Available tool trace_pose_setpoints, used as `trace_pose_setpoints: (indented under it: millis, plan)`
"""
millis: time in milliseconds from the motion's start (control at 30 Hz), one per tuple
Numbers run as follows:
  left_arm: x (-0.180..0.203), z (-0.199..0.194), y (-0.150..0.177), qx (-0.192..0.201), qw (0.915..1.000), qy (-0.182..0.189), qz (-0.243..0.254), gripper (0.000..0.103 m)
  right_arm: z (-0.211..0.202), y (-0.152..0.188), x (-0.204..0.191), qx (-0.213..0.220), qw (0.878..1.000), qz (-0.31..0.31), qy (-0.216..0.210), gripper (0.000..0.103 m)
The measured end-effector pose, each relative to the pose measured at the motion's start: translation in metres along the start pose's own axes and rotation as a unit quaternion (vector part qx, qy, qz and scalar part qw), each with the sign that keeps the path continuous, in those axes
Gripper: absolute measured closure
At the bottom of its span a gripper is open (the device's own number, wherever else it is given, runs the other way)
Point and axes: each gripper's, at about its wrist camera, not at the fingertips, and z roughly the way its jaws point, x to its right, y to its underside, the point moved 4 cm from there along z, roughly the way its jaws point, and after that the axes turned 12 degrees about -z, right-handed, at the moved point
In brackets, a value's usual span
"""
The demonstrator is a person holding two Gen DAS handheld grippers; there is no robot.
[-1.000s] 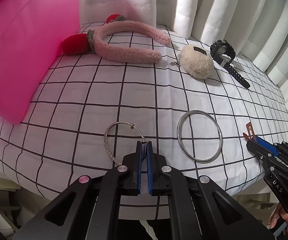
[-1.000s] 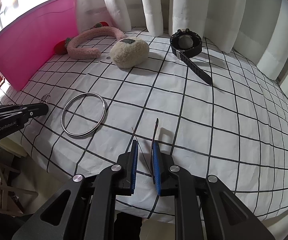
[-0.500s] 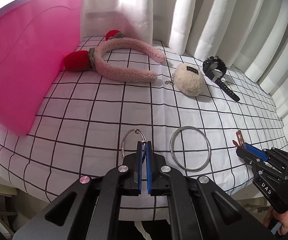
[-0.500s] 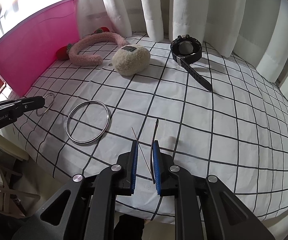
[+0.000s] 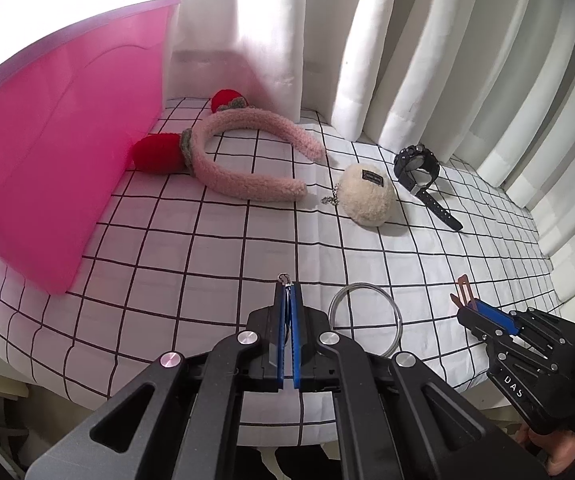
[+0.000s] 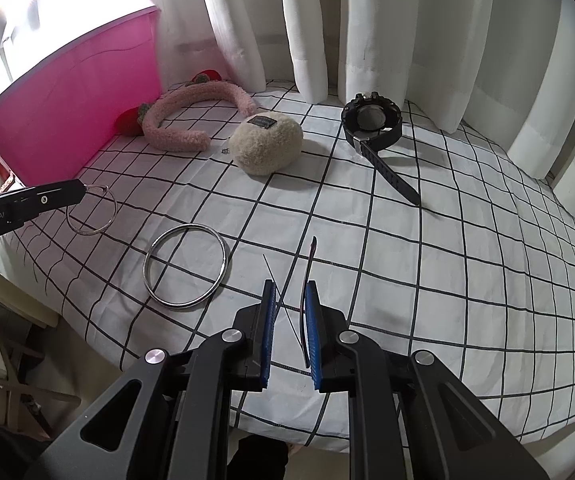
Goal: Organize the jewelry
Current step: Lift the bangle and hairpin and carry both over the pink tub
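My left gripper [image 5: 286, 286] is shut on a thin silver bracelet [image 6: 92, 212], which hangs from its tip above the table's near left edge, close to the pink bin [image 5: 47, 136]. My right gripper [image 6: 289, 288] is shut on a thin brown hair clip [image 6: 309, 276], whose end also shows in the left wrist view [image 5: 462, 290]. A large silver bangle [image 6: 186, 270] lies flat on the grid cloth between the two grippers, and it shows in the left wrist view [image 5: 365, 322] too.
A pink fluffy headband [image 5: 247, 160] with red strawberry ends lies by the bin. A cream fluffy pompom keychain [image 5: 365, 196] and a black wristwatch [image 5: 419, 170] lie farther back. White curtains [image 5: 427, 60] hang behind the table [image 6: 447, 280].
My left gripper has lifted the thin bracelet off the cloth and pulled back; the bracelet now hangs edge-on. My right gripper has risen slightly with the clip.
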Motion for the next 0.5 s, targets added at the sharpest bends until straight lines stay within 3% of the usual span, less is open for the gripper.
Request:
trace_pose_setpoints:
  millis: [500]
  plan:
    - [-0.002,-0.045,-0.043,0.058,0.9983,0.010,-0.004,0.100,-0.027,-0.057,-0.010,0.051,0.998,-0.025,0.004,0.089]
